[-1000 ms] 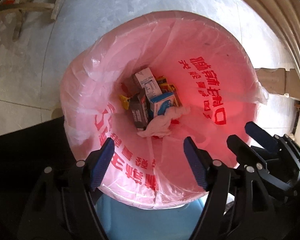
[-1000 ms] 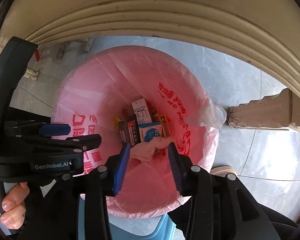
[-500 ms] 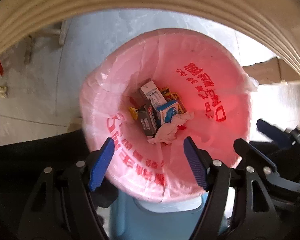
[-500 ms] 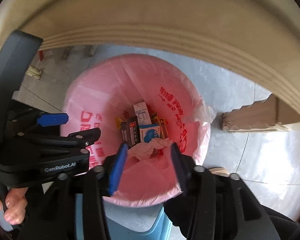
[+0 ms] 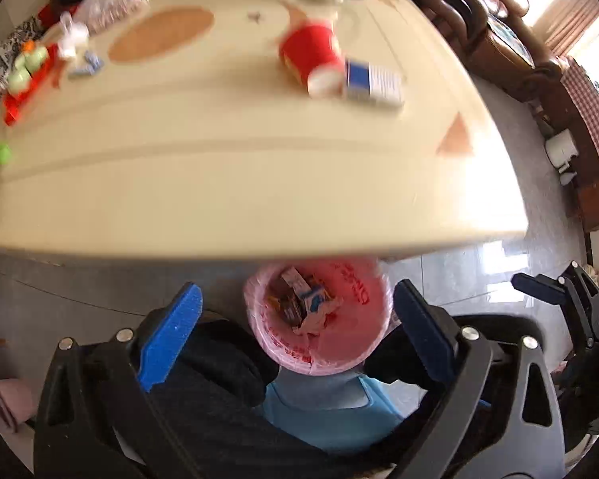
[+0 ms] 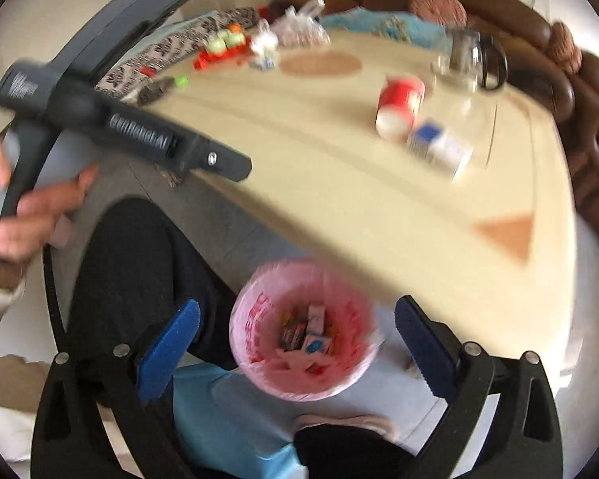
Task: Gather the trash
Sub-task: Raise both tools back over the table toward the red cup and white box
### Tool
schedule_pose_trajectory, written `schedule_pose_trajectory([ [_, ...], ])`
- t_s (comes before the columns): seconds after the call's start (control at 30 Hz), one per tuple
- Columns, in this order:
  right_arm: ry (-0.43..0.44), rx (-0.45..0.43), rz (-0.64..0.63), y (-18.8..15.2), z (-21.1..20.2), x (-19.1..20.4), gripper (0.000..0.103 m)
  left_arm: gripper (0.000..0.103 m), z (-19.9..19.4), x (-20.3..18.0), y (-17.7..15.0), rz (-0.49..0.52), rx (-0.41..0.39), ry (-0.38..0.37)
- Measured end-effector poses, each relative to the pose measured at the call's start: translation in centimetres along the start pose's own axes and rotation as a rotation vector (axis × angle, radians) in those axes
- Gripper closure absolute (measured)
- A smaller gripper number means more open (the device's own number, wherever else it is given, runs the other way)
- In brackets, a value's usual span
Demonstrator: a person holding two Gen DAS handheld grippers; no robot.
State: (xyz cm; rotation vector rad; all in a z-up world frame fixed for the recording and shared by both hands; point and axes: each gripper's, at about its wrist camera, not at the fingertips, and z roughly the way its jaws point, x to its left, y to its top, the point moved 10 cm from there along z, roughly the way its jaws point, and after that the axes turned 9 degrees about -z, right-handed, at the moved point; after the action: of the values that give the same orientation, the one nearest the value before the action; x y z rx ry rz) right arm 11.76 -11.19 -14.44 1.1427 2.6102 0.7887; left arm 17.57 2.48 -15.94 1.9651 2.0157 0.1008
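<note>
Left wrist view: left gripper (image 5: 297,333) wide open, empty, above bin (image 5: 319,315) with pink bag on floor, partly under near table (image 5: 235,167) edge. Cartons and crumpled tissue inside bin. Red cup (image 5: 309,58) on its side near far table edge, touching blue-white box (image 5: 371,82).

Right wrist view: right gripper (image 6: 295,341) wide open, empty, over bin (image 6: 303,331). Red cup (image 6: 399,107), box (image 6: 439,145) lie on table (image 6: 299,151), blurred. Hand (image 6: 28,215) grips other gripper's handle at left.
</note>
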Motion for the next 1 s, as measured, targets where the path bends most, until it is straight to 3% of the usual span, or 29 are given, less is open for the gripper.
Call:
schedule_pose_trajectory([
  [0.13, -0.016, -0.066, -0.043, 5.1, -4.8, -3.9, 0.007, 0.009, -5.1, -1.8, 5.3, 0.047, -0.081, 0.088],
  [0.37, -0.059, -0.124, -0.074, 11.8, -8.5, -10.7, 0.007, 0.007, -7.8, -5.6, 12.1, 0.100, -0.127, 0.166],
  [0.6, -0.096, -0.207, -0.175, 15.9, -8.2, -14.6, 0.007, 0.007, -4.5, -8.2, 16.6, 0.084, -0.082, 0.153],
  [0.77, -0.062, -0.140, -0.270, 16.6, -5.4, -15.4, 0.007, 0.007, -0.9, -7.9, 18.6, 0.068, -0.041, 0.174],
  [1.0, -0.003, -0.018, -0.328, 14.9, 0.7, -15.9, 0.007, 0.007, 4.4, -6.7, 20.1, 0.030, 0.038, 0.187],
])
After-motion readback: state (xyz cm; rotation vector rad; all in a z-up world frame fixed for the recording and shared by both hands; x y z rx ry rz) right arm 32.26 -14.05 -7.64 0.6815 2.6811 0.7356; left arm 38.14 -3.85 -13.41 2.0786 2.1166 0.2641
